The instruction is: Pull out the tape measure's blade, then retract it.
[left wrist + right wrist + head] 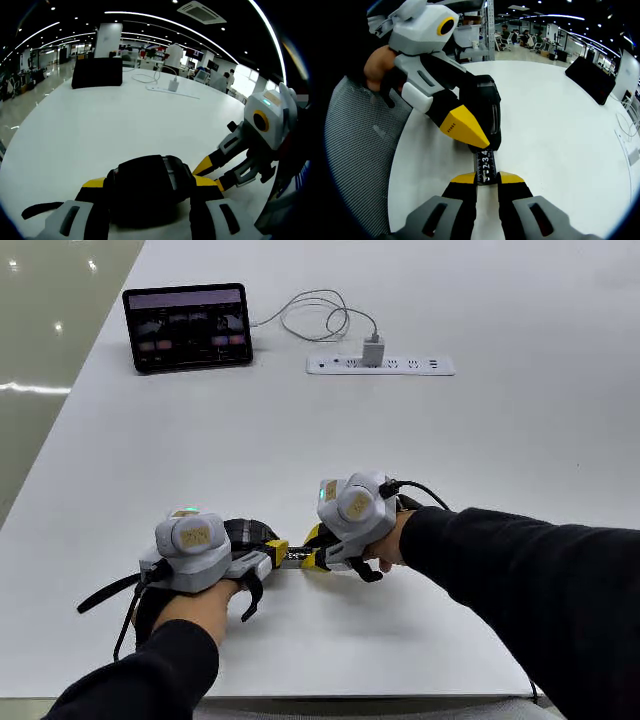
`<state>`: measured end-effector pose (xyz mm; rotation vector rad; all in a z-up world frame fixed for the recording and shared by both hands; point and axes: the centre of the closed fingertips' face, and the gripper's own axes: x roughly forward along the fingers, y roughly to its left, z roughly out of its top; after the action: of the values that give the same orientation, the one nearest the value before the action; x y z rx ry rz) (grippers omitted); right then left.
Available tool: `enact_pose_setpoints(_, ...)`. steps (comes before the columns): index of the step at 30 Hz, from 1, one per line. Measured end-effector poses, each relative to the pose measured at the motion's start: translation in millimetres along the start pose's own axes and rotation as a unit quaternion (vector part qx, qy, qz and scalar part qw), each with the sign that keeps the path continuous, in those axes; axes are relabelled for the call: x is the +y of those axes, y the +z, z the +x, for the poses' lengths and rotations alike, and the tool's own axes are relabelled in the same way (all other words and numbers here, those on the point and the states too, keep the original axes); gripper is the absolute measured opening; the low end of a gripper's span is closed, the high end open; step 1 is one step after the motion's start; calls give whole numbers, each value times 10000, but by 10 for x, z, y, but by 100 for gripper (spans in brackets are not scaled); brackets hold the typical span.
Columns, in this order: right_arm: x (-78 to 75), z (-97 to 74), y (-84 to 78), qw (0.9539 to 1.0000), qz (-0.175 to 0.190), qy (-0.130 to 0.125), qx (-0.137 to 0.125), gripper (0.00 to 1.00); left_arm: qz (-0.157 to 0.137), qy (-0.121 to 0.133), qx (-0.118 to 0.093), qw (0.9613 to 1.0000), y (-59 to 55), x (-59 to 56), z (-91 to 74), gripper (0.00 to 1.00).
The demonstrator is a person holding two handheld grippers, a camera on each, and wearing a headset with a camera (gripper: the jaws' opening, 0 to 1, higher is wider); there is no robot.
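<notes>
The black tape measure (150, 192) rests on the white table (450, 440), and my left gripper (150, 182) is shut on its case, one yellow-tipped finger on each side. In the head view the case (250, 533) sits near the table's front edge, with the left gripper (262, 545) on it. A short length of blade (485, 164) with printed numbers sticks out of the case (487, 112). My right gripper (486, 177) is shut on the blade's end. In the head view the right gripper (312, 550) stands just right of the case, with the blade (293, 560) between them.
A dark tablet (188, 327) stands propped at the back left. A white power strip (380, 364) with a charger and a looped cable (320, 315) lies behind the work. The table's front edge (350, 690) runs close below the grippers.
</notes>
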<state>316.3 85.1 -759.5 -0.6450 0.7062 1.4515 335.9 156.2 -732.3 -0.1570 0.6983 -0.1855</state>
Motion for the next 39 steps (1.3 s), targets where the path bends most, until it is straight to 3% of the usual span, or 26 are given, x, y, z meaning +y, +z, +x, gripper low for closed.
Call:
enact_pose_setpoints(11,4,26,33,9998,164,-45,-80,12,24,2,-13,10000,-4,0,1,61)
enact_pose_setpoints(22,11,-6,-20,9999,3,-78,-72,12,49,4,-27,10000,-5,0,0,61)
enact_pose_setpoints(39,16,9,6,9999,36,-50,-124,11,374,120,31,9992,-13,-7,2,61)
